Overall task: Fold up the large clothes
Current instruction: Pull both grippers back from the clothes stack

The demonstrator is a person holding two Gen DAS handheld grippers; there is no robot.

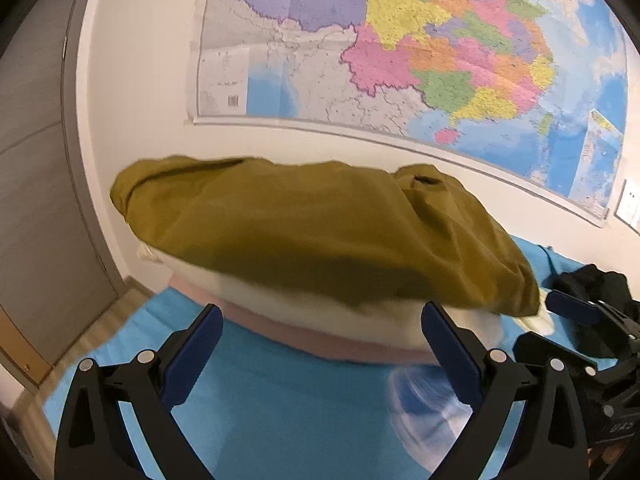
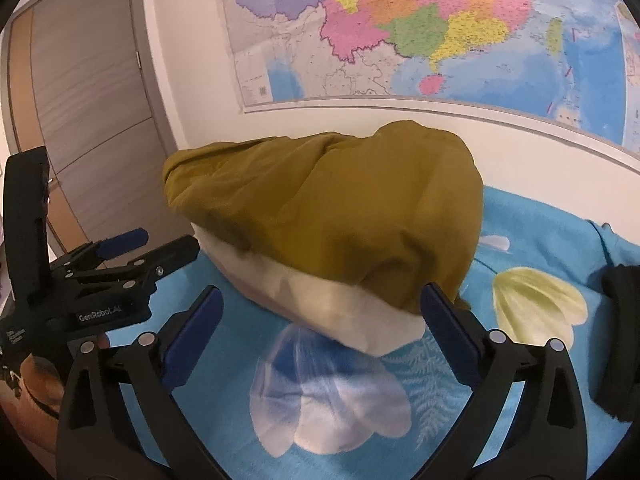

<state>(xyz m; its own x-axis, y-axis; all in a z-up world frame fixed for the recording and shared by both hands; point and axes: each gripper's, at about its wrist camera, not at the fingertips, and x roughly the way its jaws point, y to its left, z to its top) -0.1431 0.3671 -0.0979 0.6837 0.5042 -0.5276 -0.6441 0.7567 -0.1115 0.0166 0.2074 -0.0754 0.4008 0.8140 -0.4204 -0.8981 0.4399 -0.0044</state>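
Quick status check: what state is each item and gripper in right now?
olive garment: folded, top of the stack
white garment: folded, under the olive one
pink garment: folded, bottom of the stack
black garment: crumpled, unfolded
left gripper: open, empty
right gripper: open, empty

The left black two-finger gripper with blue pads (image 1: 322,320) stands with its jaws spread wide, nothing between them, just before the stack of folded clothes (image 1: 320,240). The right black gripper with blue pads (image 2: 322,304) faces the same stack, jaws equally wide and empty, tilted slightly downward.
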